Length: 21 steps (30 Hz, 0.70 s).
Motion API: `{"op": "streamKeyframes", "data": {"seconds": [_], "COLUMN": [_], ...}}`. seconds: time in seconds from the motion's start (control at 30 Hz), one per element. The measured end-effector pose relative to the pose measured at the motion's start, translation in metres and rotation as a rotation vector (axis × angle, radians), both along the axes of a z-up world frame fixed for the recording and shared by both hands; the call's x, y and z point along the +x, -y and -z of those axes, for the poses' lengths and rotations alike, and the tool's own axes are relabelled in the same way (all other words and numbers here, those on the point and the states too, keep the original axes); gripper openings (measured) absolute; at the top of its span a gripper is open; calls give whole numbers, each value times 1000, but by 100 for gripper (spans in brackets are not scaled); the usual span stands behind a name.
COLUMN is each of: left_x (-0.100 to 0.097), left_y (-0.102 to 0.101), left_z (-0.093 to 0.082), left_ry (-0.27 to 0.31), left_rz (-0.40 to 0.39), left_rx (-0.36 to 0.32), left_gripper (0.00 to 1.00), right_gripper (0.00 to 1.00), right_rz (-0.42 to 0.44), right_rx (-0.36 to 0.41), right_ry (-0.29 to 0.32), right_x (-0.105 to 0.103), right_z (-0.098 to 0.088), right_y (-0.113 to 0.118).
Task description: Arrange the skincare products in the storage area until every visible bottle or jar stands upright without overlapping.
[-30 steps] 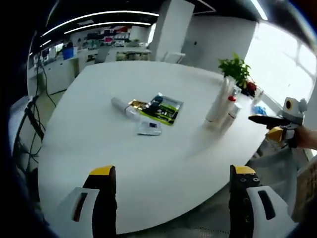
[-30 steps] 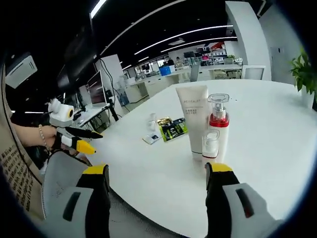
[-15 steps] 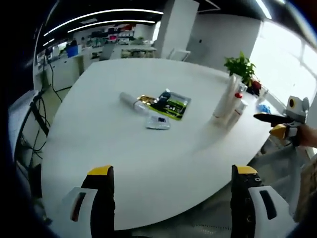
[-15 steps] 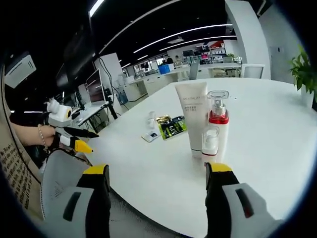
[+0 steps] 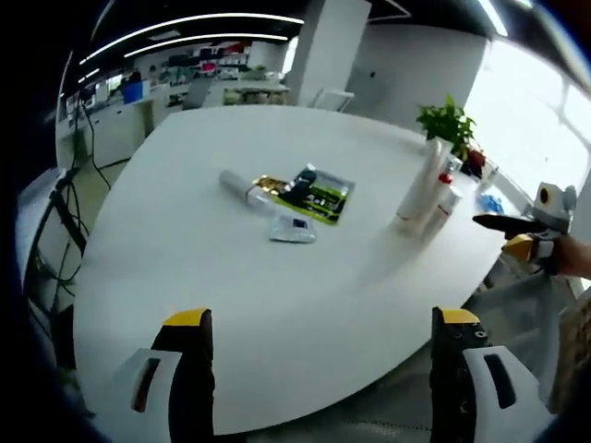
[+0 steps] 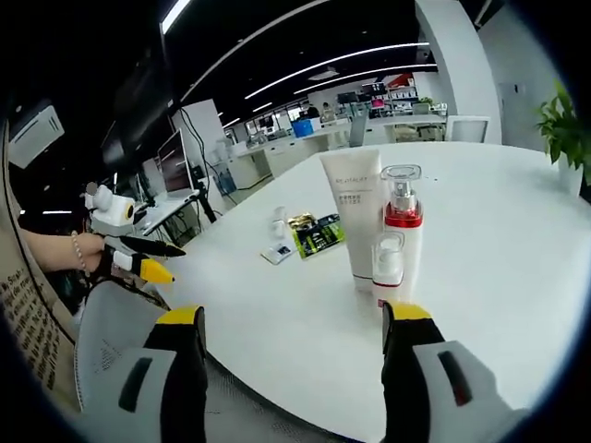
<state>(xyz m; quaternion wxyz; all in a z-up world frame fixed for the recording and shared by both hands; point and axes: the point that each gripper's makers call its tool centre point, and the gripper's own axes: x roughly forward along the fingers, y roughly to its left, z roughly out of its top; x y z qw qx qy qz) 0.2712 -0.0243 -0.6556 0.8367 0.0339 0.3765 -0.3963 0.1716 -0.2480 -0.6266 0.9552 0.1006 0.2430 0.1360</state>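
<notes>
On the white table (image 5: 212,277) lie a green sachet pack (image 5: 321,197), a clear tube on its side (image 5: 242,187), a dark small bottle (image 5: 300,181) on the pack, and a small flat packet (image 5: 293,230). A white tube (image 6: 354,217), a red-and-white pump bottle (image 6: 400,231) and a small clear bottle (image 6: 387,268) stand upright together, close ahead of my right gripper (image 6: 291,323), which is open. My left gripper (image 5: 319,323) is open over the near table edge. The upright group (image 5: 423,189) stands at the right in the left gripper view. The lying items (image 6: 309,235) appear farther back in the right gripper view.
A potted plant (image 5: 445,127) stands at the table's far edge. A grey chair back (image 6: 115,323) is beside the table. The other gripper (image 5: 522,226) comes in from the right, and a hand holds the left one (image 6: 129,254). Office desks fill the background.
Both views shifted only slightly; the left camera drifted a little, the right one edged closer to the upright bottles. No product has moved.
</notes>
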Motion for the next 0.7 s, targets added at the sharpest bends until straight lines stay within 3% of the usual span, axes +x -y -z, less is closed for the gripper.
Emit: {"op": "streamKeyframes", "data": {"seconds": [0.3, 0.7], "left_x": [18, 63], "left_y": [8, 23], "left_z": [4, 4], "left_ry": [5, 41], "left_rz": [47, 157], "left_rx": [22, 82], "left_gripper": [97, 97], "right_gripper": [77, 78], "right_rz": [7, 30], "right_rx": [-8, -30], "right_ry": [-11, -25], "right_x": [0, 0], "right_z": [3, 6], "right_y": [2, 6]}}
